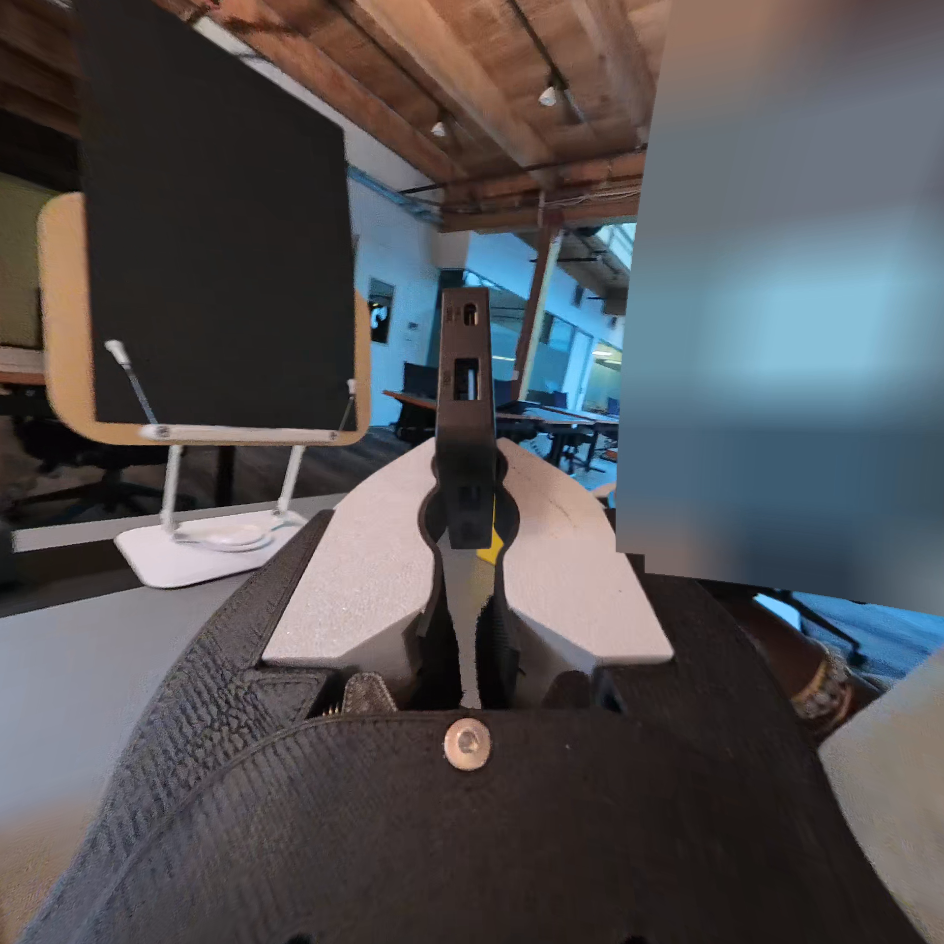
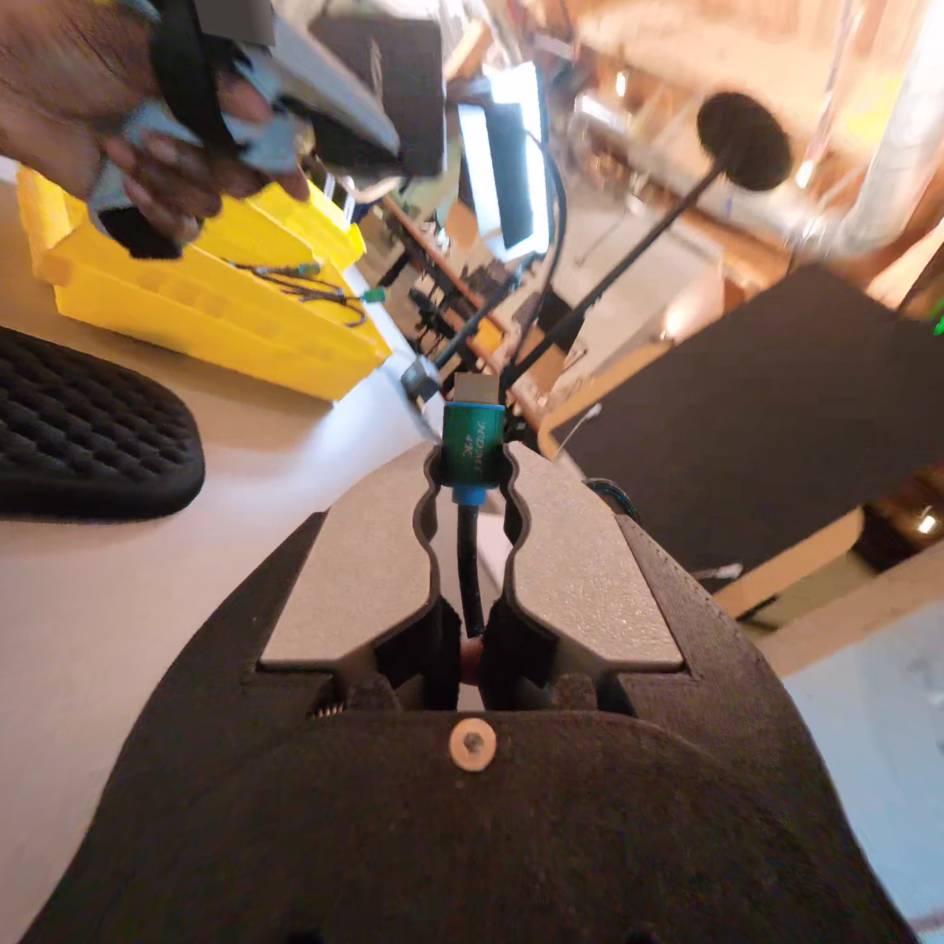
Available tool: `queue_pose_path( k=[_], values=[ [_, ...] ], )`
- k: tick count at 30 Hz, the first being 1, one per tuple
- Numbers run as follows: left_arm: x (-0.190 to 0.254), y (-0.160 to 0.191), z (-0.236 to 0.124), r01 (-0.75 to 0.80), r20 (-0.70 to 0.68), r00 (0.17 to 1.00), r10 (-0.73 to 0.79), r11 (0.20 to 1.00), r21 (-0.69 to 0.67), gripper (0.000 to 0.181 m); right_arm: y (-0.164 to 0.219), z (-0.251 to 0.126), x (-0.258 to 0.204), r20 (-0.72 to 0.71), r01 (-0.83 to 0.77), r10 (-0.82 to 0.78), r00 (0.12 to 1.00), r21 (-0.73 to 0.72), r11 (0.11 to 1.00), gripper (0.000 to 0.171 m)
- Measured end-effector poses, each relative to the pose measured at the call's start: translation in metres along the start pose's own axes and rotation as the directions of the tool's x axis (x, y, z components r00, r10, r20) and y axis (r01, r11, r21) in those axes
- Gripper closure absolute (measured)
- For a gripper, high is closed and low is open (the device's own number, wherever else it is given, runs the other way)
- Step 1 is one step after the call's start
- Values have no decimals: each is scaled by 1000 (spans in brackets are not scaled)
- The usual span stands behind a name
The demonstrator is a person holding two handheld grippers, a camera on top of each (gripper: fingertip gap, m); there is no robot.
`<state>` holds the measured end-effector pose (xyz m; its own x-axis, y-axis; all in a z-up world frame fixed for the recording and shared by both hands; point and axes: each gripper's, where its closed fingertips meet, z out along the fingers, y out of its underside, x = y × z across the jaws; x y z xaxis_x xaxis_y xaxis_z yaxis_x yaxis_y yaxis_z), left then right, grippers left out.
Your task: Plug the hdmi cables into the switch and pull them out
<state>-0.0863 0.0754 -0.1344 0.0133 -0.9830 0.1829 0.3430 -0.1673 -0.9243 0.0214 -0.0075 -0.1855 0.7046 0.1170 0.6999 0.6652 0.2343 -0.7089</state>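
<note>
Right now I have the left tongs [image 1: 467, 511] clamped on the switch [image 1: 465, 403], a slim black box that stands on end between them at the middle of the left wrist frame, its long axis running straight up and away from the camera. Its narrow face with the open ports looks back at me, one port near the top and a larger one below it.

My right tongs [image 2: 471, 462] are closed on the green shell of the hdmi cable [image 2: 472, 449], centre of the right wrist frame. The metal plug tip [image 2: 476, 388] juts out forward past the fingertips, along the tongs' own line, and the black cord trails back between the fingers.

From the right wrist view, the other gripper [image 2: 327, 102] and the hand [image 2: 102, 102] holding it sit blurred in the upper left of the frame, well apart from the plug. So, as I judge it, the switch lies up and to the left of the plug, and the plug's axis does not yet point at a port. A second, grey plug [image 2: 420, 384] hangs loose just left of mine, above the table [image 2: 127, 587].
</note>
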Motion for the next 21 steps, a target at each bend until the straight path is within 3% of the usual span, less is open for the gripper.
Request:
queue_pose_path(
  k=[4,9,12,15,18,21],
  values=[
    [8,-1,0,65,-52,997,-61,994,82,167,-29,-18,14,-31,149,-146,989,100,984,149],
    [0,16,-9,54,-6,999,-54,998,36,167,-18,-67,68,-205,303,-312,928,-76,950,149],
    [-4,17,-15,105,-2,995,-105,993,54,167,16,-104,102,-300,251,-306,904,-207,946,149],
    [-7,15,-19,114,4,993,-115,990,78,167,74,-142,126,-395,133,-265,880,-331,934,149],
    [-5,13,-20,104,2,995,-104,992,78,167,130,-171,129,-428,17,-249,869,-476,879,149],
    [-5,15,-19,90,6,996,-91,994,62,167,164,-184,119,-435,-73,-228,871,-574,816,148]
  ],
)
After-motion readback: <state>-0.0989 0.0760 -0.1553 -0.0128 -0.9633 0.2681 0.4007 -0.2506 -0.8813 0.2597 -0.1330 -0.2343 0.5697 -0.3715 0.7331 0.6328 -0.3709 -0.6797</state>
